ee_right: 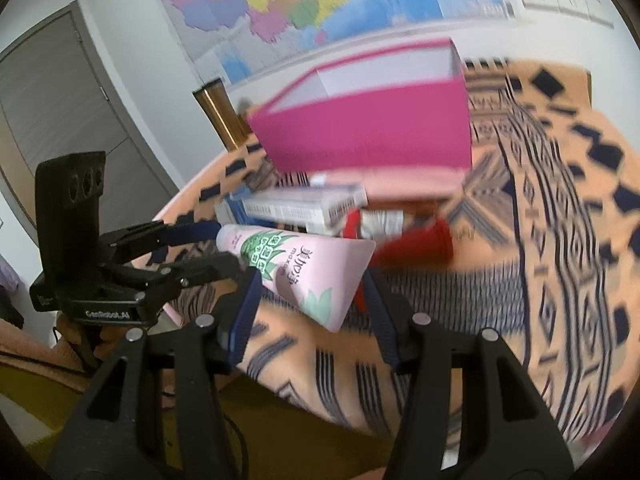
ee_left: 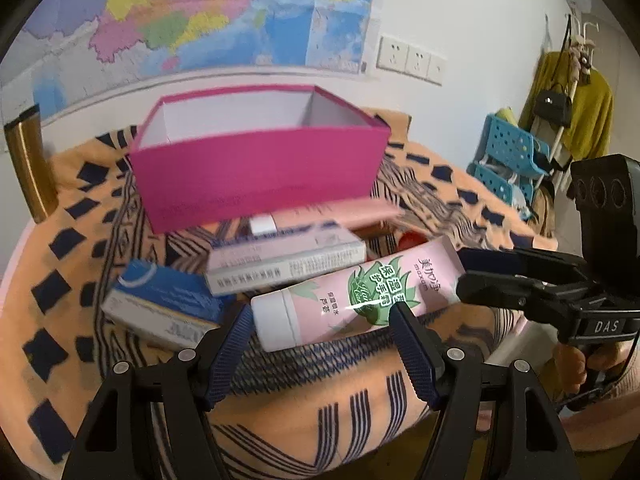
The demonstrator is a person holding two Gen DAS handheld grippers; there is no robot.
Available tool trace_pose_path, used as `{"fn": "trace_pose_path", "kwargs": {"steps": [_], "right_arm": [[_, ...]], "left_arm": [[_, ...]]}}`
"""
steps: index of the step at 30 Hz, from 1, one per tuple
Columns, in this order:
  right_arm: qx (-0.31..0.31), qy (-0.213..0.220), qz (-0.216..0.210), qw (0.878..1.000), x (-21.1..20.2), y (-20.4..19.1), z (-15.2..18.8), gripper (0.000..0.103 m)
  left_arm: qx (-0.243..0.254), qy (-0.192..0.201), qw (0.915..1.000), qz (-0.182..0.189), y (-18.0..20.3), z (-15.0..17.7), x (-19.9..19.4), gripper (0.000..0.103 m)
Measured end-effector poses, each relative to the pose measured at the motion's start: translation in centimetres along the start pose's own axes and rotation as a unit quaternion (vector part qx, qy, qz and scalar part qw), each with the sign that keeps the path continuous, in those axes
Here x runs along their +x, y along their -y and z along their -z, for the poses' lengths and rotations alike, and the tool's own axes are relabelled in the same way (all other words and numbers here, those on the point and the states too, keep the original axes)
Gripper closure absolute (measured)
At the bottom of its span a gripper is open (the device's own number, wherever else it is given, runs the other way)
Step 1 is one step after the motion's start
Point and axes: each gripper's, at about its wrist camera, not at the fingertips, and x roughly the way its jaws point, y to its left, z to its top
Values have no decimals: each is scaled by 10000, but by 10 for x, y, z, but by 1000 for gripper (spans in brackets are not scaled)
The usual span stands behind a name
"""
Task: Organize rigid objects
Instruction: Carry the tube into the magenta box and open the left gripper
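Note:
A pink hand-cream tube [ee_left: 360, 296] with a white cap and green leaf print lies crosswise, just above the patterned cloth. My left gripper [ee_left: 318, 314] is shut on its cap end, blue pads on either side. My right gripper [ee_right: 312, 284] is shut on the flat crimped end of the tube [ee_right: 312, 272]. Each gripper shows in the other's view: the right gripper [ee_left: 460, 270] at the tube's tail, the left gripper [ee_right: 218, 246] at the cap. Behind stands an open magenta box [ee_left: 256, 172] with a white inside. A white and blue carton [ee_left: 288, 260] and a blue carton [ee_left: 160, 300] lie by the tube.
An orange cloth with dark patterns [ee_left: 360, 408] covers the round table. A red object [ee_right: 416, 244] and a pale pink flat piece [ee_left: 340, 212] lie before the magenta box. A gold cylinder [ee_left: 28, 160] stands at far left. A blue rack [ee_left: 508, 160] is off the table, right.

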Motion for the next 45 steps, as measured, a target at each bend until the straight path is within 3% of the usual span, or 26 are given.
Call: {"fn": "trace_pose_path", "kwargs": {"steps": [8,16,21,29,45], "right_arm": [[-455,444,-63,9980,3,-8,-52,48],[-598,735,-138,9954,25,-3,-111,48],[-570,785,-160,9952,43,7,-147,48],[-365,534,-156,9978,88,26,-180,48],[-89,-366,76,9993,163,56,-187,48]], "left_arm": [[-145,336,9993,-120,-21,-42,-11,31],[-1,749,9958,-529,-36,-93,-12,31],[-57,800,9942,-714,-52,-122,1,31],[-189,548,9932,-1009,-80,-145,39,31],[-312,-141,9912,-1279,-109,-151,97,34]]}}
